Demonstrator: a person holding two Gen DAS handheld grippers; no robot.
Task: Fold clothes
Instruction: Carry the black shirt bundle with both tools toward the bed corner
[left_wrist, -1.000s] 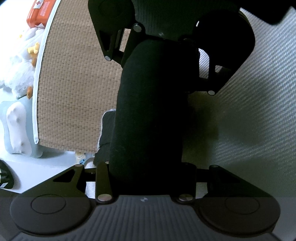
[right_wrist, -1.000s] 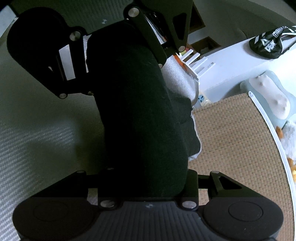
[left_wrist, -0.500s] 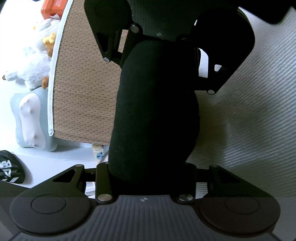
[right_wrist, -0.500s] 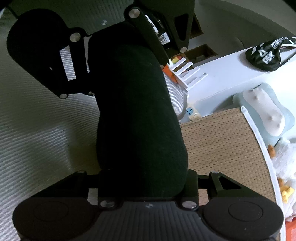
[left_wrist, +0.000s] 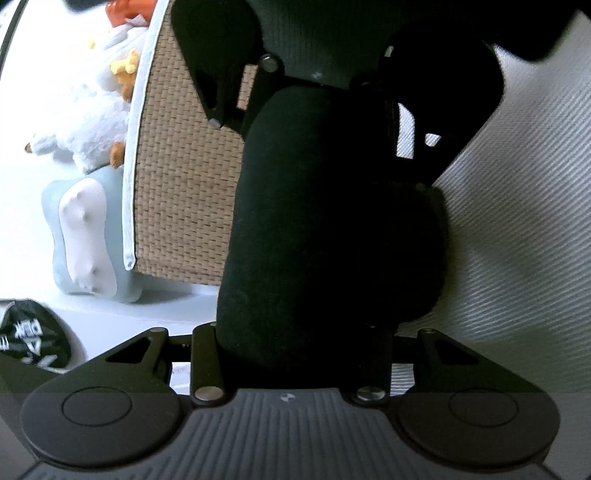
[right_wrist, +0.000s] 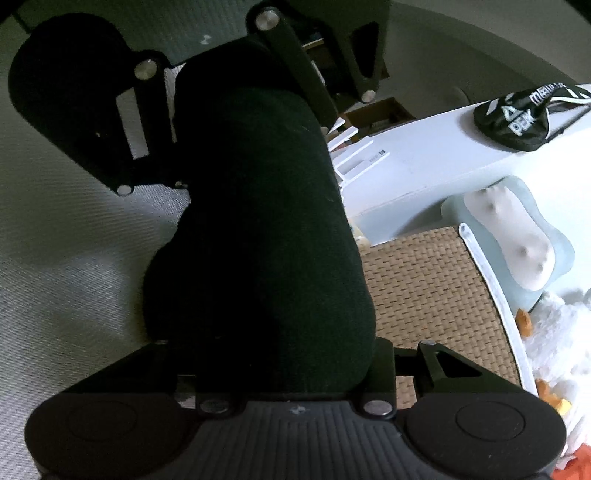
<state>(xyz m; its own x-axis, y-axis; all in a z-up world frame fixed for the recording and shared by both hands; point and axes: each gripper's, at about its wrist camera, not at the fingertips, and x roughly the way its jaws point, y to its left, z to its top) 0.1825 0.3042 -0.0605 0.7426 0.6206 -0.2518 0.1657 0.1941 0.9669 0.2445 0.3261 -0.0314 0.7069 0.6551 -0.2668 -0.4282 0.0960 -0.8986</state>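
Observation:
A thick roll of black garment (left_wrist: 332, 229) stretches between my two grippers, held clear of the bedding below it. In the left wrist view my left gripper (left_wrist: 291, 343) is shut on the near end, and the right gripper (left_wrist: 332, 88) faces it, clamped on the far end. From the right wrist view the same black garment (right_wrist: 258, 240) fills the middle, with my right gripper (right_wrist: 288, 369) shut on it and the left gripper (right_wrist: 236, 77) opposite. The fabric hides the fingertips of both.
Pale ribbed bedding (left_wrist: 517, 240) lies under the garment. Beside it sits a tan woven mat (left_wrist: 184, 177) with white edging. Past the mat are a white plush toy (left_wrist: 81, 122), a light blue cushion (left_wrist: 85, 240), a black printed bag (right_wrist: 517, 122) and a white ledge (right_wrist: 424, 166).
Both grippers have risen and swung sideways with the garment still clamped. The mat edge, plush toy and cushion have slid further into both views. The grips have not changed.

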